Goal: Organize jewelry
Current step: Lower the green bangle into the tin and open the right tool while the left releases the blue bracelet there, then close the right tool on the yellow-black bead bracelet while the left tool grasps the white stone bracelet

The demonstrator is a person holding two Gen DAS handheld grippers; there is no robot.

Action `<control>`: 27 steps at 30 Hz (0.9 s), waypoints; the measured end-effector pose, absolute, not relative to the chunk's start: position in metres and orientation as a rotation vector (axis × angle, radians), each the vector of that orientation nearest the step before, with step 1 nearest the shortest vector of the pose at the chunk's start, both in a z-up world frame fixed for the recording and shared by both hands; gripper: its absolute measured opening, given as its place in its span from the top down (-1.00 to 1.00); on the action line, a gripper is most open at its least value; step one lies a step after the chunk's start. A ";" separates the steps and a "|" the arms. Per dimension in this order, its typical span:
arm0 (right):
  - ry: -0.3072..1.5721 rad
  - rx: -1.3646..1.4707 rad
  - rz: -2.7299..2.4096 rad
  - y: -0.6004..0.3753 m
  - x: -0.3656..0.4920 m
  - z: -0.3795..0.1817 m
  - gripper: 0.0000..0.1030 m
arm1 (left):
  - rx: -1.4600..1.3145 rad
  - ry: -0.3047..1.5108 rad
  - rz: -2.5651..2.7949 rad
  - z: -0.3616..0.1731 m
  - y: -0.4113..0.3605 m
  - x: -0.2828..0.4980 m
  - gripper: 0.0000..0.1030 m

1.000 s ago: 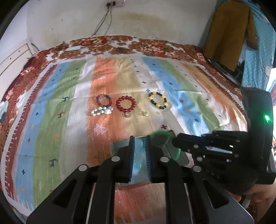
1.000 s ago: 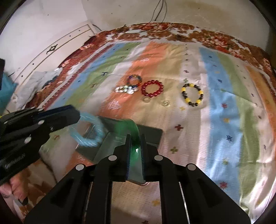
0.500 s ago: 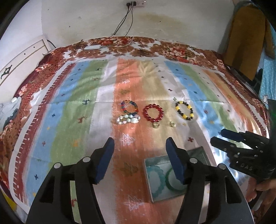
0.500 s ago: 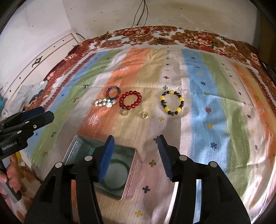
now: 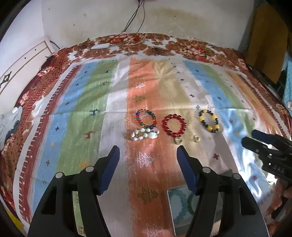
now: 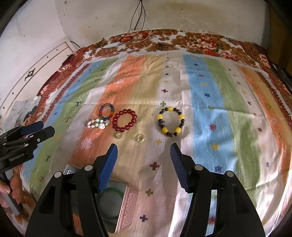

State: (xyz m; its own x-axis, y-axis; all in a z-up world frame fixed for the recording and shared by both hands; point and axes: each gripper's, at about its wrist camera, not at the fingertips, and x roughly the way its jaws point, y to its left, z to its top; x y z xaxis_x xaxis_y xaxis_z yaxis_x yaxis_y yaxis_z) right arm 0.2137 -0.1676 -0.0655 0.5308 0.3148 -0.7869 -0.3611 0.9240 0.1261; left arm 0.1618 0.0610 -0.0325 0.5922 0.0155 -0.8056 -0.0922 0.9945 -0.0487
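A row of jewelry lies on the striped cloth: a multicoloured bead bracelet point(image 5: 154, 119) point(image 6: 100, 111), a pale stone bracelet point(image 5: 145, 134) point(image 6: 97, 124), a red bead bracelet point(image 5: 164, 124) point(image 6: 115, 120), a yellow-and-black bracelet point(image 5: 201, 118) point(image 6: 165, 130) and two small rings point(image 5: 178, 140) point(image 6: 140, 138). Nearer me, a metal tray point(image 5: 171, 224) point(image 6: 126, 206) holds a teal bracelet point(image 5: 179, 206) and a green bangle point(image 6: 111, 191). My left gripper point(image 5: 148, 151) point(image 6: 46, 128) stands open and empty, short of the pale bracelet. The right gripper point(image 6: 143, 147) point(image 5: 250, 137) has its jaws opening, with nothing between them.
The striped cloth point(image 5: 87, 116) covers a floral bedspread point(image 6: 200, 42). A white cupboard point(image 5: 23, 60) stands at the left, a stained wall with dangling cables point(image 5: 135, 16) behind. Brown clothing point(image 5: 264, 42) hangs at the right. A hand point(image 6: 14, 186) grips the left tool.
Both grippers opened and left the teal bracelet and the green bangle in the tray. Each then drew away from the tray, toward the row of bracelets.
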 end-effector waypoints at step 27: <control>1.022 -0.009 0.281 -0.180 0.279 -0.089 -0.27 | -0.125 1.058 0.100 -0.071 0.079 0.227 -0.42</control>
State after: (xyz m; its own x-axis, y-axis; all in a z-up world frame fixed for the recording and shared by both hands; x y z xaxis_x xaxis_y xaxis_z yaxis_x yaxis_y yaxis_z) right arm 0.2787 -0.1804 -0.0891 0.4886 0.2274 -0.8424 -0.2354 0.9640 0.1237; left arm 0.2268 0.0794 -0.0712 0.4876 0.0221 -0.8728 -0.1421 0.9884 -0.0544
